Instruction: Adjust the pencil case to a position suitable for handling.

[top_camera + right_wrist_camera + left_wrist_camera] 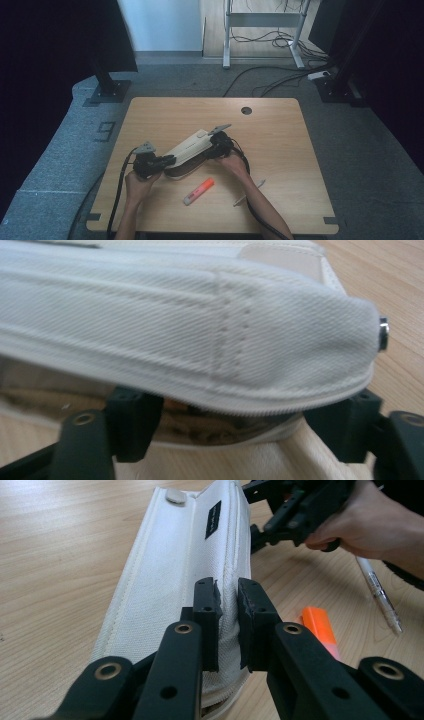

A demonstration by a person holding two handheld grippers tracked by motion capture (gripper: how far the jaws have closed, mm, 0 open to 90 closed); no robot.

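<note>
- Pinching the near end of the white pencil case [170, 580] with my left gripper [228, 625], the fingers [206, 620] are nearly closed, with a fold of fabric beside the zip between them.
- That bite looks thin; I judge the cloth could slide out if I pull sideways, and the case would drop back onto the desk [280, 140].
- The case lies slantwise mid-desk between my two hands, its lid flap lifted along the zipped edge.
- Inside the gap I see something brownish and blurred; what it is I cannot tell.
- My right gripper [235, 435] sits at the far end, fingers [132, 425] spread wide, apparently gripping nothing, with the raised lid above them.
- If that lid sags, I reckon it could close over my fingers.
- An orange highlighter [199, 191] and a pen [250, 192] lie loose near me, outside the case.
</note>
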